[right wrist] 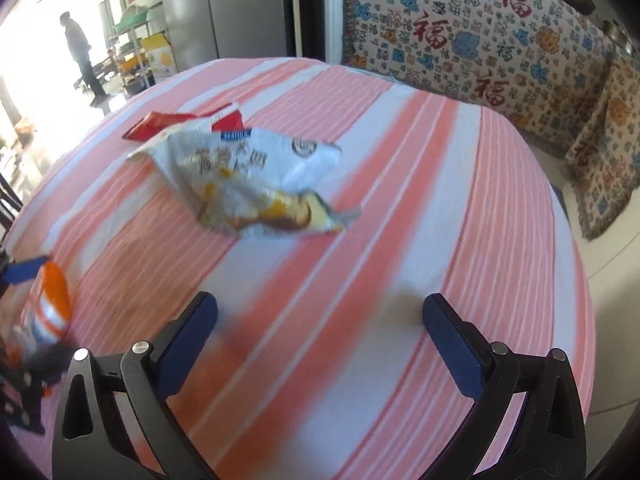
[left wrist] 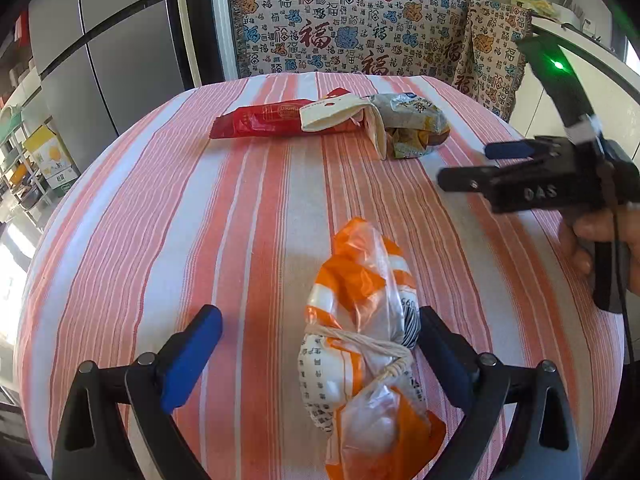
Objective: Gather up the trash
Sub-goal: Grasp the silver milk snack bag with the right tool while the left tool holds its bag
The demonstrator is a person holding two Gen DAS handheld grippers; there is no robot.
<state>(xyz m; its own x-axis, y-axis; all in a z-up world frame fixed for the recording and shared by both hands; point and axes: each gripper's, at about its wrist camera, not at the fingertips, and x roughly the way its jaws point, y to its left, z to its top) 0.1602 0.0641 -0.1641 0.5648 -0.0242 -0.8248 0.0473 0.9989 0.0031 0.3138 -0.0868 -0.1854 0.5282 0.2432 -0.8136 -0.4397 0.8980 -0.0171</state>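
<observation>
An orange and white plastic bag (left wrist: 360, 344) tied with string lies on the striped tablecloth (left wrist: 160, 208) between the jaws of my left gripper (left wrist: 320, 344), nearer the right finger. The jaws stand wide open. A red wrapper (left wrist: 256, 122) with a cream paper piece and a crumpled white and yellow snack bag (left wrist: 412, 128) lie at the far side. My right gripper (right wrist: 320, 332) is open and empty above the cloth; it also shows in the left wrist view (left wrist: 476, 166). The snack bag (right wrist: 248, 184), the red wrapper (right wrist: 160, 124) and the orange bag (right wrist: 50, 304) show in the right wrist view.
A patterned cloth covers a bench or sofa (left wrist: 352, 28) behind the table. A grey refrigerator (left wrist: 92, 48) stands at the left. A person (right wrist: 80, 52) stands far off by shelves. The table's edges curve away at the right (right wrist: 576, 272).
</observation>
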